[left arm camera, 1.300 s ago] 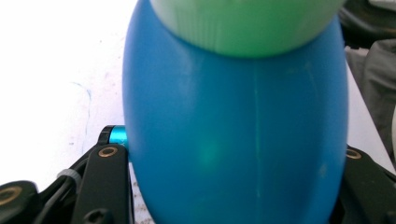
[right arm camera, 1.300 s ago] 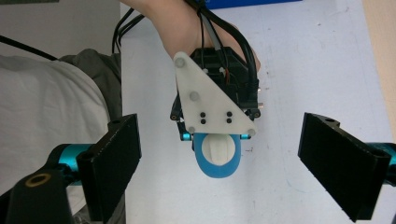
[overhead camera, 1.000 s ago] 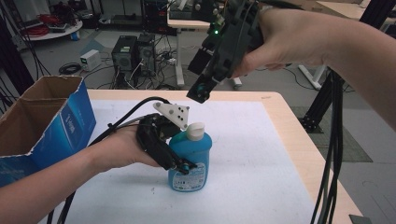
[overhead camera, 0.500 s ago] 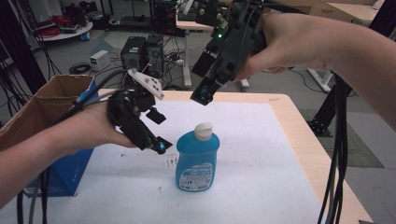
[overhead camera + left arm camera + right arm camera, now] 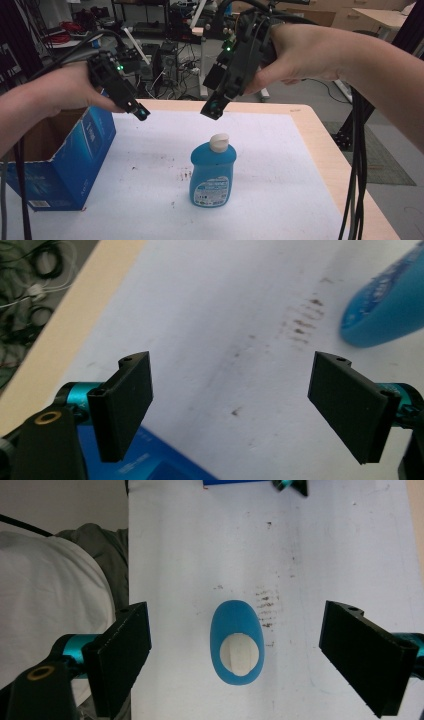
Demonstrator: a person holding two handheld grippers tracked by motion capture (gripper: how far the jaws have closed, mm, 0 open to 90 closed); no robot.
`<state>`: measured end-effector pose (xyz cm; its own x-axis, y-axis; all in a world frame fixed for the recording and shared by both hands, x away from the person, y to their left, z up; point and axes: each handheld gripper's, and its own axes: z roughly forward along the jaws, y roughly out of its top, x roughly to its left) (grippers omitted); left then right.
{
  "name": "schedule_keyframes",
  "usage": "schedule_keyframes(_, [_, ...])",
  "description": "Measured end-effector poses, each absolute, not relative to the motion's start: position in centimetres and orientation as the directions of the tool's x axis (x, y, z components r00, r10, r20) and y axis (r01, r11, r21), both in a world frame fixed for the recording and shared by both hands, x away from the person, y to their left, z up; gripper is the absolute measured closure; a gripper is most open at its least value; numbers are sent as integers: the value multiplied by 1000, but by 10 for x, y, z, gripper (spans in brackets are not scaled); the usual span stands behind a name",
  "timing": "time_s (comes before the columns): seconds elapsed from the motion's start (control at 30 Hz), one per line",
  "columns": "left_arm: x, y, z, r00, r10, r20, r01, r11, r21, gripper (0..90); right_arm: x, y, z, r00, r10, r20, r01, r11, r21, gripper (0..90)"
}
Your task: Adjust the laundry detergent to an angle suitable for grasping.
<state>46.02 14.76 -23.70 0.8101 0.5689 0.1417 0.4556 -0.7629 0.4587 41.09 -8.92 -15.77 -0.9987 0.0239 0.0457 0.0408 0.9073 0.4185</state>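
**Blue bottle stands free, both grippers spread above it**

Nearest us, the blue bottle (image 5: 212,175) stands upright on the white table mat (image 5: 280,165), touched by nothing, its white cap (image 5: 219,142) on top. From the right gripper view it sits dead centre between the two black jaws, cap (image 5: 240,655) facing up. That's a neat line-up for a descent.

Further back and above, the right gripper (image 5: 214,109) hangs over the cap, jaws spread wide, nothing in them. Off to the left, the left gripper (image 5: 137,111) is up over the cardboard box (image 5: 75,165), its jaws having just opened out wide and empty too; its own view catches the bottle's base (image 5: 385,310) well off to one side.

Handling call: smooth plastic, likely slippery, walls that give under a squeeze, some liquid weight low down. The best hold looks like the shoulder just under the cap, across the narrow sides.
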Motion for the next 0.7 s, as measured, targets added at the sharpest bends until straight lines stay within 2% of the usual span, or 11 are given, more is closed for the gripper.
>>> schedule_keyframes(0.2, [468,152,-221,783,604,150,500,-754,427,182,415,-89,-161,-999,32,41,46,913,406,125])
schedule_keyframes(0.7, [466,150,-219,801,579,152,480,-772,416,182,417,-89,-163,-998,32,47,48,913,404,125])
